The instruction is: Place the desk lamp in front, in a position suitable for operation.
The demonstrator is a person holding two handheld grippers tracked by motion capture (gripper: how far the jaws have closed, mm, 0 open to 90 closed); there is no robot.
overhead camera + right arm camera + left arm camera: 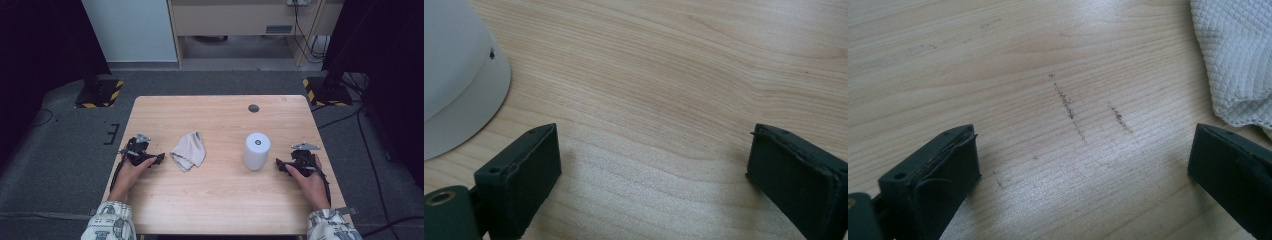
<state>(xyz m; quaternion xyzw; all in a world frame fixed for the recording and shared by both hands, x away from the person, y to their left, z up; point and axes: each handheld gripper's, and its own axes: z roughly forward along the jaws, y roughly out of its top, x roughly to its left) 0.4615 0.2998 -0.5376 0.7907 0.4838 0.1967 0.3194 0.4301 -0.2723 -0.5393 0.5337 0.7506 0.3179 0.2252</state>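
While both hands rest on the wooden desk (220, 195), each holds its tool low over the surface with nothing between the jaws. The left tool (152, 159) lies near the desk's left edge, its jaws spread wide apart over bare wood; in the left gripper view the left tool (1083, 165) frames a patch of grain with a few dark pencil-like marks (1068, 107), and the crumpled cloth (1235, 60) sits just beyond the farther jaw, apart from it. In the high view the cloth (189, 150), beige and loosely folded, lies just to the right of the left tool, not touching it. The right tool (281, 164) sits near the desk's right edge, its jaws likewise standing wide and empty. A white roll (256, 151) stands upright on the desk just to the left of that tool, close to its tips but apart from them; in the right gripper view the roll (454, 75) shows at the upper left corner, beyond the near jaw, while the right tool (654, 165) spans only bare wood. Cloth and roll lie well apart from each other, with open desk between them. A small dark round inset (253, 108) sits near the far edge of the desk.
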